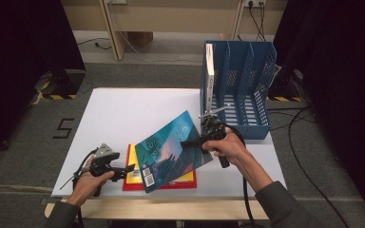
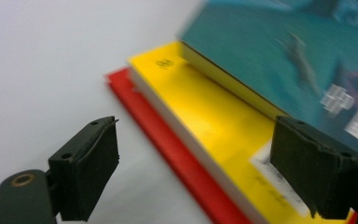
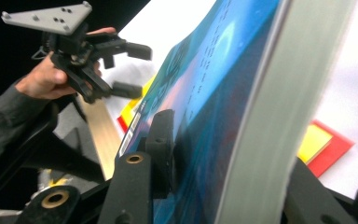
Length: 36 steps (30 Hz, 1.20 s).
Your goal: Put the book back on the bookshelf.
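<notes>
White table (image 1: 123, 114), near edge: right gripper (image 1: 200, 142) fingers pinch the tilted teal book (image 1: 171, 152); left gripper (image 1: 123, 170) fingers spread beside the yellow book (image 2: 205, 121). Keep that pinch firm, lifting level toward the blue rack (image 1: 247, 90).

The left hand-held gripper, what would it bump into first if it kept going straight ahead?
Probably the yellow book. The open left hand-held gripper points at the stack's edge, where that book lies on the red book; depth is hard to judge.

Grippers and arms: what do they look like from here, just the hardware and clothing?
Both are black two-jaw tools. The left gripper carries a grey three-cornered plate on top; the right gripper trails a black cable. Jaws have flat black pads and brass-coloured pivot rings. The person wears dark grey sleeves.
</notes>
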### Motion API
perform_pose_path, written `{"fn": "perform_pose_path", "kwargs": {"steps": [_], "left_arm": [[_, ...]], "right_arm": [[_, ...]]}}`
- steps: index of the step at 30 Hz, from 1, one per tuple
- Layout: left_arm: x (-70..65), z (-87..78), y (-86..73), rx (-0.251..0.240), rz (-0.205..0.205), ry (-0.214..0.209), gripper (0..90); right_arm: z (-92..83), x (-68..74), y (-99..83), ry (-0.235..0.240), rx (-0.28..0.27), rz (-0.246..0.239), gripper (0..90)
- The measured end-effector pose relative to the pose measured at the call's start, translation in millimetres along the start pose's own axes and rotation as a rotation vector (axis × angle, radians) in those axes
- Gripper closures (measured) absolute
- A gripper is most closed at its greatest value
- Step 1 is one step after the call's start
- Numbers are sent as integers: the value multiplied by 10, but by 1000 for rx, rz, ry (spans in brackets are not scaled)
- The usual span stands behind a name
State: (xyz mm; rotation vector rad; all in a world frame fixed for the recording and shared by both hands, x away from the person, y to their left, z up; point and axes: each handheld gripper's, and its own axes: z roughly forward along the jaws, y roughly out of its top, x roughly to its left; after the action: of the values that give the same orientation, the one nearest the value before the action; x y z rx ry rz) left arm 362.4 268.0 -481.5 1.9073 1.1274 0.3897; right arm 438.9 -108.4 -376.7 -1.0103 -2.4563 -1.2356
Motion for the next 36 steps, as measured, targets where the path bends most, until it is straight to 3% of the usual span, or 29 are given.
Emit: {"fn": "perform_pose_path", "kwargs": {"steps": [1, 2, 3, 4, 5, 7, 8, 9, 10, 11, 16, 17, 18, 21, 26, 29, 36], "left_arm": [[85, -32, -12, -17, -37, 22, 148], [138, -44, -25, -24, -58, 39, 148], [237, -59, -52, -22, -91, 81, 148], [265, -61, -61, -20, -98, 98, 148], [350, -61, -89, -2, -108, 142, 148], [398, -63, -109, 15, -118, 160, 148], [398, -63, -109, 15, -118, 160, 148], [429, -39, -136, 46, -106, 206, 148], [429, -39, -136, 46, -106, 206, 148], [455, 11, -173, 95, -47, 253, 149], [432, 23, -169, 94, -44, 269, 137], [435, 22, -172, 92, -47, 268, 136], [435, 22, -172, 92, -47, 268, 136], [438, 25, -173, 90, -50, 264, 132], [440, 25, -174, 89, -49, 263, 132], [440, 26, -178, 86, -50, 262, 131], [443, 29, -178, 85, -49, 260, 126]], "right_arm": [[-34, 32, 58, -14, 14, -36, 664], [-34, 32, 58, -14, 14, -36, 664], [-52, 49, 79, -27, 11, -40, 665], [-94, 93, 133, -52, 27, -69, 667], [-168, 138, 200, -85, 21, -85, 674], [-268, 171, 277, -113, 28, -101, 688], [-268, 171, 277, -113, 28, -101, 688], [-357, 214, 328, -150, 57, -121, 690], [-357, 214, 328, -150, 57, -121, 690], [-433, 237, 356, -183, 75, -123, 690], [-591, 266, 399, -241, 97, -133, 698], [-687, 283, 424, -276, 105, -136, 704], [-687, 283, 424, -276, 105, -136, 704], [-882, 312, 443, -333, 117, -153, 726], [-1025, 359, 421, -384, 147, -153, 738], [-1100, 367, 362, -447, 184, -164, 738], [-1236, 285, 260, -488, 187, -130, 737]]}}
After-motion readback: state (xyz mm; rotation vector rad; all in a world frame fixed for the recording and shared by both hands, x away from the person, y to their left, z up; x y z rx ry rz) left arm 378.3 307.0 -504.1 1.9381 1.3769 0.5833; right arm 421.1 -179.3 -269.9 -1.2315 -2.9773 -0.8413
